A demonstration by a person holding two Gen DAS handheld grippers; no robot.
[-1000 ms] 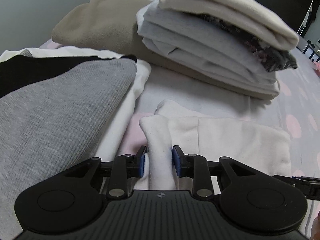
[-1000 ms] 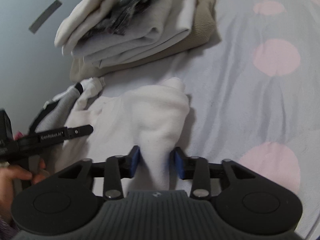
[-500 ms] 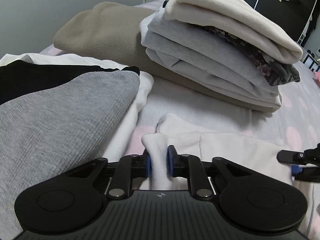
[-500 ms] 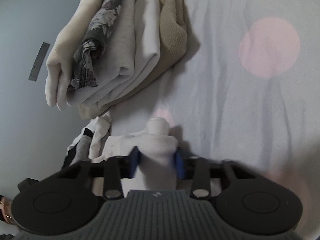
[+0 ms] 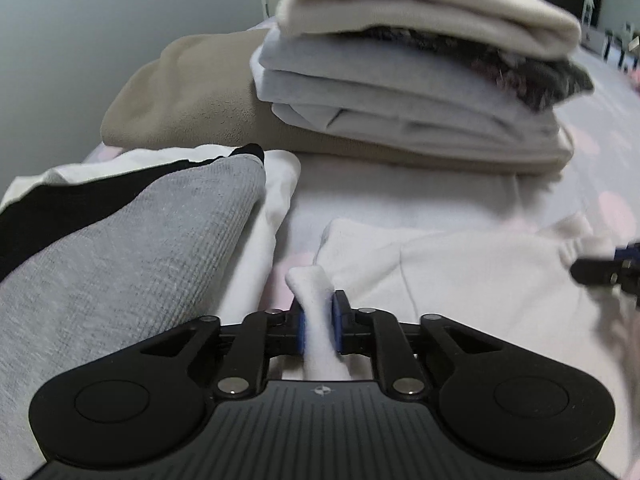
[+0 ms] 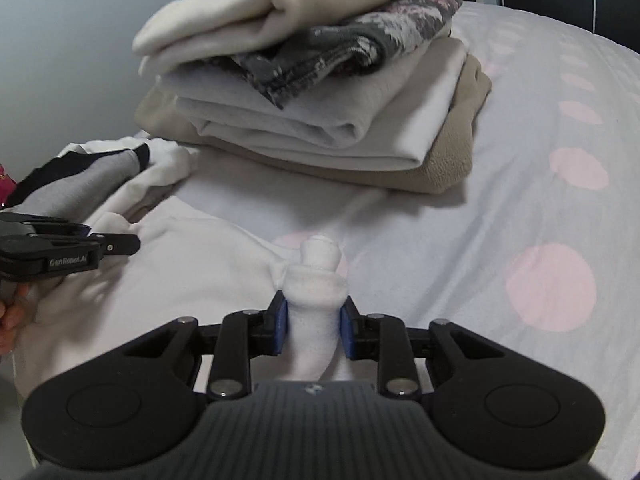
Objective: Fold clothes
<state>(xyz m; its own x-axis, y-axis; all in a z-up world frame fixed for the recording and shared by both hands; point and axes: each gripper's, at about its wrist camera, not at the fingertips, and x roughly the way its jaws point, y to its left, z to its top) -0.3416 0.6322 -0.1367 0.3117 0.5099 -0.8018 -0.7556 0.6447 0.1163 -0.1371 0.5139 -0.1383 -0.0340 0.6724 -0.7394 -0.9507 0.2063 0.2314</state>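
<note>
A white fleecy garment (image 5: 460,280) lies spread on the bed in front of both grippers. My left gripper (image 5: 318,312) pinches a narrow upright fold at the garment's left edge, and its jaws are opening slightly with the cloth still between the pads. My right gripper (image 6: 314,316) is shut on a thick bunched fold at the right edge of the same garment (image 6: 180,280). Seen from the right wrist, the left gripper (image 6: 100,246) sits at the far left with a hand (image 6: 8,320) behind it. The right gripper's tip (image 5: 600,272) shows blurred at the right edge of the left wrist view.
A stack of folded clothes (image 6: 320,120) stands just beyond the garment: cream on top, a dark floral piece, pale grey, tan at the bottom. A grey and black garment (image 5: 120,260) lies to the left. The pale sheet with pink dots (image 6: 540,200) stretches to the right.
Both grippers have tightened on folds of the white garment that were loosely between their jaws. The right gripper rolled and lifted a little, and the left one shifted slightly.
</note>
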